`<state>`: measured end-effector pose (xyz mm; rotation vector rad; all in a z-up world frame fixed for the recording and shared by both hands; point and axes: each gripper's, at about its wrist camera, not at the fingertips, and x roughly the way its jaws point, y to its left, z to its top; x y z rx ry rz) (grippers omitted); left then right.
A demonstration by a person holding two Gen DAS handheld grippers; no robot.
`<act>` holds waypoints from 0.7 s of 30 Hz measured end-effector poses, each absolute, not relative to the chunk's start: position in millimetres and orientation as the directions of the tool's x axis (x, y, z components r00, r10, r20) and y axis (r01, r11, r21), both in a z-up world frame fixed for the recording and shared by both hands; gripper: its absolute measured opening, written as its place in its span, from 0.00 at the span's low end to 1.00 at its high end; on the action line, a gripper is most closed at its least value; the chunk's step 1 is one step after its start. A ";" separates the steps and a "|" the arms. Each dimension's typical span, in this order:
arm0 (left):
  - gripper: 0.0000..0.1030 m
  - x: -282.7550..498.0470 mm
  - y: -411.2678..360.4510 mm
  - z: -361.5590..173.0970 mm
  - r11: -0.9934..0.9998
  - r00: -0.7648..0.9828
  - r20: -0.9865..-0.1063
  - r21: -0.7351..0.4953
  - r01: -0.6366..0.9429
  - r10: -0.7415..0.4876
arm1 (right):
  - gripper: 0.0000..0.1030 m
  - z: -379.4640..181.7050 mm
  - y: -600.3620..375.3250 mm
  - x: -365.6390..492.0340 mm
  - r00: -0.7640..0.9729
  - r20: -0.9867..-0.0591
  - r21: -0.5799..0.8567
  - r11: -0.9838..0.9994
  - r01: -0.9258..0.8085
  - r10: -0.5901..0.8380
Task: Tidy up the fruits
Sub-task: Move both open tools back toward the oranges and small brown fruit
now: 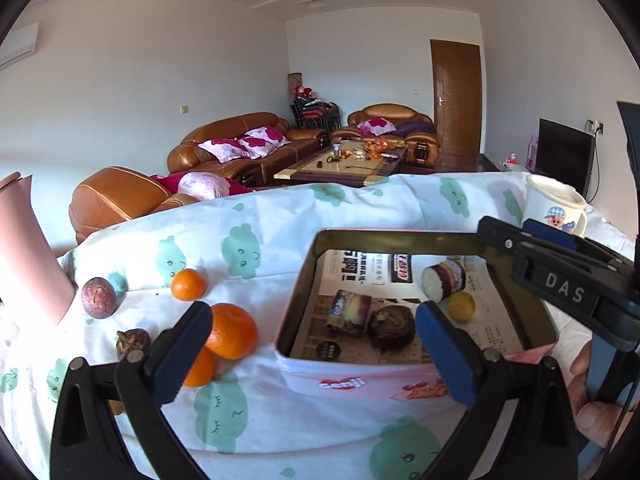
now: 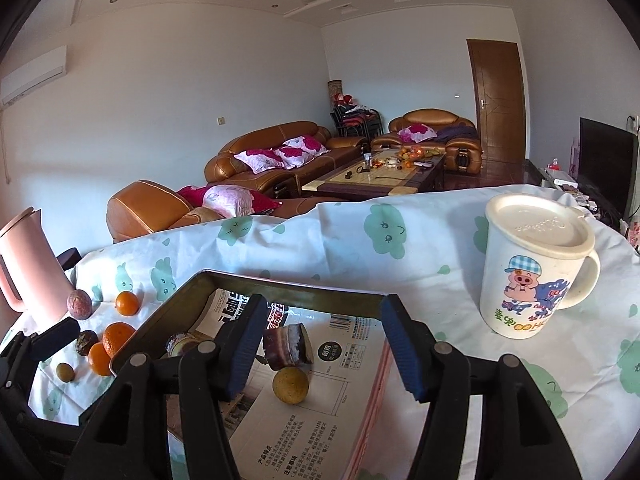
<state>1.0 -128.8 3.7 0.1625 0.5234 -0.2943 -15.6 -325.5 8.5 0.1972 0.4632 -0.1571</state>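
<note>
On the cloth, my right gripper gapes empty over the tin; my left gripper, also wide and empty, half hides an orange.

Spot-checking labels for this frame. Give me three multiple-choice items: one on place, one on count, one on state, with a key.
1. Where is the yellow fruit?
A. inside the tin
B. on the cloth by the mug
C. in the right tongs

2. How many orange fruits lie on the cloth left of the tin?
A. one
B. three
C. five

3. What state are the left tongs in?
A. shut on an orange
B. shut on the tin's rim
C. open, holding nothing

Key:
1 A, it lies on the printed paper in the tin, under the open right tongs.
2 B, a small one, a large one and one partly hidden.
3 C, the pads stand wide apart with nothing between them.
</note>
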 end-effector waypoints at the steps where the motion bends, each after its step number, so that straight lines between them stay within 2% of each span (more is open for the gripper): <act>1: 1.00 1.3 -123.2 3.4 0.949 0.829 -0.512 0.076 0.306 -0.226 | 0.59 8.6 -324.9 -17.6 0.885 -0.453 0.156 0.967 0.202 -0.111; 9: 1.00 3.7 -82.5 -1.3 0.966 0.836 -0.521 0.077 0.245 -0.171 | 0.60 9.7 -310.8 -26.8 0.890 -0.428 0.137 0.962 0.237 -0.158; 13: 1.00 5.3 -67.2 -3.2 0.970 0.831 -0.533 0.072 0.232 -0.159 | 0.67 10.9 -298.5 -32.5 0.890 -0.420 0.123 0.961 0.249 -0.177; 21: 1.00 13.9 -27.9 -6.3 0.977 0.824 -0.554 0.085 0.197 -0.118 | 0.67 8.9 -251.7 -35.2 0.890 -0.440 0.088 0.981 0.174 -0.118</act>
